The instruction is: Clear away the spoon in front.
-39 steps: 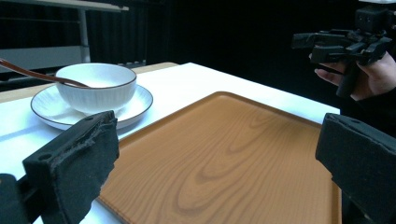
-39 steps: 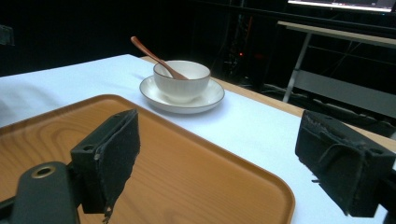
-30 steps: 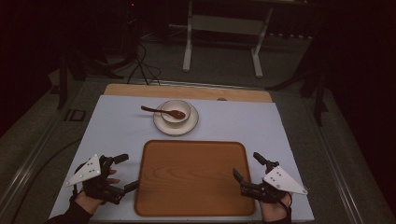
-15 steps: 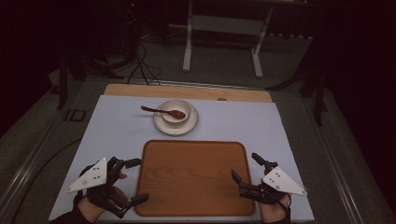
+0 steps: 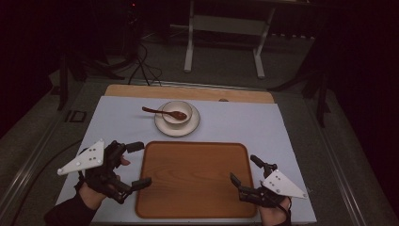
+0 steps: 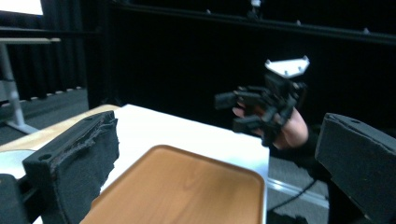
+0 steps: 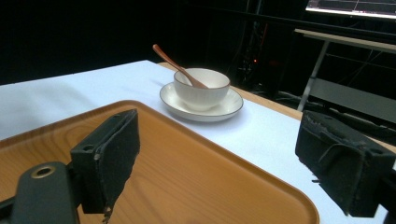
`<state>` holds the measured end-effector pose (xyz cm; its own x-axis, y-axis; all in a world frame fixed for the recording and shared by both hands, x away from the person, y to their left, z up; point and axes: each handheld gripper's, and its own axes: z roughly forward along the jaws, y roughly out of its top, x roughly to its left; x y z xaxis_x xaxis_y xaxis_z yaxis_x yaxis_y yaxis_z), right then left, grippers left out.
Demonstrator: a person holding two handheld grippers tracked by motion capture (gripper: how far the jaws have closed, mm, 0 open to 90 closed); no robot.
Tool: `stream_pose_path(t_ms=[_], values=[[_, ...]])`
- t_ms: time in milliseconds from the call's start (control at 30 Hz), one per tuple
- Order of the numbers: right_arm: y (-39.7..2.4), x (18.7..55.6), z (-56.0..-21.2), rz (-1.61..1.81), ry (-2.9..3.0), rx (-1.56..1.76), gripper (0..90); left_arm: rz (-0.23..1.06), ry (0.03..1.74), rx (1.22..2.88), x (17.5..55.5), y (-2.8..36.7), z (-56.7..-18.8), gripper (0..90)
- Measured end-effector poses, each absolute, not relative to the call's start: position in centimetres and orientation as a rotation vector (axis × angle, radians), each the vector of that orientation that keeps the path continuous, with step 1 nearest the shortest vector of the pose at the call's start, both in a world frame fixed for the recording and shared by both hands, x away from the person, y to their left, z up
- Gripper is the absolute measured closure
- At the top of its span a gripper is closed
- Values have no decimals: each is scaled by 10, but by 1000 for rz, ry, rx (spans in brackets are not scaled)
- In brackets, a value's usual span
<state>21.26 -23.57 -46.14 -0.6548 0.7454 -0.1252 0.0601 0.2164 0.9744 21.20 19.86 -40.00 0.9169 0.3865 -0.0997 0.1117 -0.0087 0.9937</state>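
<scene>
Looks like the approach step, before any grasp. Finds the wooden tray (image 5: 195, 181) lying flat on the white bench (image 5: 235, 123), at the near side, in front of the person, with nothing on it. Behind the tray, well apart from both hands, finds a white bowl (image 5: 177, 113) standing on a saucer (image 5: 194, 126), with a wooden spoon (image 5: 157, 111) resting in the bowl and its handle pointing out to the left.

Places the left gripper (image 5: 144, 164) just beside the left rim of the tray, with its fingers (image 6: 79, 158) wide apart and holding nothing. Places the right gripper (image 5: 243, 168) at the right rim, near the front corner, also with fingers (image 7: 107, 149) wide apart and empty; one of them reaches over the rim. Cannot tell from above whether any finger touches the wood.

Judging from this, seems to prepare a two-handed hold on the tray, one gripper at each side. Calls next for bringing each pair of fingers down around the raised rim, one finger inside and one outside, then closing both together. Needs about the same height and the same timing on both sides, otherwise risks tilting the tray. Could also turn out to be a reach for the bowl instead.
</scene>
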Motion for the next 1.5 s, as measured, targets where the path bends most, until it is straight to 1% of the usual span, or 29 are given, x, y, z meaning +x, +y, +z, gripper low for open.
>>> stream_pose_path(t_ms=[133, 433, 500, 600, 633, 767, 800, 867, 900, 933, 1033, 1100, 1333, 1500], values=[[-235, 213, -461, 1483, 1898, 746, 136, 202, 416, 1541, 224, 206, -391, 0], [-234, 212, -462, 1478, 1902, 743, 136, 219, 490, 1497, 255, 213, -386, 0], [-234, 213, -462, 1477, 1904, 741, 136, 267, 524, 1492, 266, 215, -386, 3], [-234, 213, -462, 1476, 1908, 739, 136, 294, 566, 1486, 275, 216, -387, 5], [-234, 213, -462, 1476, 1909, 738, 136, 306, 615, 1470, 284, 218, -388, 5], [-233, 213, -462, 1478, 1915, 737, 136, 329, 690, 1434, 303, 220, -396, 52], [-233, 213, -462, 1480, 1916, 735, 136, 329, 690, 1434, 303, 220, -396, 54], [-233, 212, -462, 1479, 1917, 729, 138, 330, 746, 1405, 317, 221, -403, 68], [-233, 212, -462, 1483, 1916, 723, 139, 330, 746, 1405, 317, 221, -403, 70], [-232, 212, -462, 1485, 1913, 718, 139, 338, 788, 1388, 326, 221, -407, 72], [-232, 211, -461, 1488, 1911, 710, 140, 347, 827, 1371, 335, 221, -411, 75], [-232, 211, -461, 1491, 1912, 705, 140, 333, 868, 1353, 346, 221, -416, 76], [-231, 211, -462, 1484, 1918, 705, 140, 324, 939, 1327, 367, 219, -428, 96], [-231, 211, -462, 1485, 1923, 699, 141, 292, 1002, 1279, 381, 222, -443, 127]])
